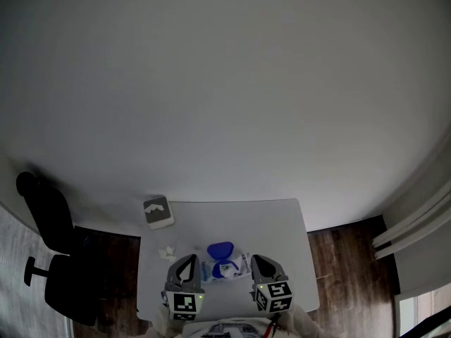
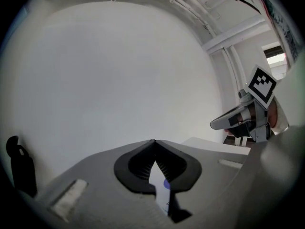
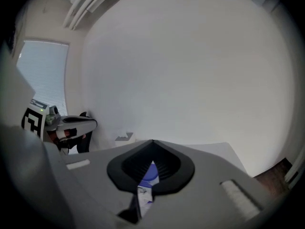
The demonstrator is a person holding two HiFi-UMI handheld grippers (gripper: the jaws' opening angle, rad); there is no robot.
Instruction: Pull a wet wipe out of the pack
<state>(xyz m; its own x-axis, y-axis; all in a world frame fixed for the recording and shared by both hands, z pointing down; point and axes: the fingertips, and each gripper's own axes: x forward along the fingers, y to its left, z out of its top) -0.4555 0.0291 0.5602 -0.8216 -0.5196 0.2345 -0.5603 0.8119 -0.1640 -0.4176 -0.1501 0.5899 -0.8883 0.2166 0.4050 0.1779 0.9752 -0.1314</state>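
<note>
Wet wipe pack (image 1: pixel 227 267) lies flat on the table (image 1: pixel 271 220), between the two grippers and just ahead of their tips. Its blue lid (image 1: pixel 220 249) is flipped up on the pack's far side, away from both tools. Left gripper (image 1: pixel 189 260): jaws together tip to tip, nothing between them. Its own view shows only a sliver of the pack and a spot of blue through the slot behind the closed tips. Right gripper (image 1: pixel 258 260): jaws likewise fully together and empty, with the lid and the printed pack seen low in the gap beneath the tips. Neither tool appears to touch the pack (it is small and dim in the head view, so light contact cannot be ruled out). Beyond the left gripper lie a few crumpled white scraps (image 1: pixel 168 253), and further out a tissue box (image 1: pixel 158 212) sits near the table's far corner. Step in hand, my reading: the approach, with the lid already open and no wipe drawn yet. Whether a wipe stands proud of the opening is too small to tell. The next move would call for one gripper to open, come down on the wipe at the opening and pinch only the sheet. The other should press the pack down so it does not lift with the pull.
</note>
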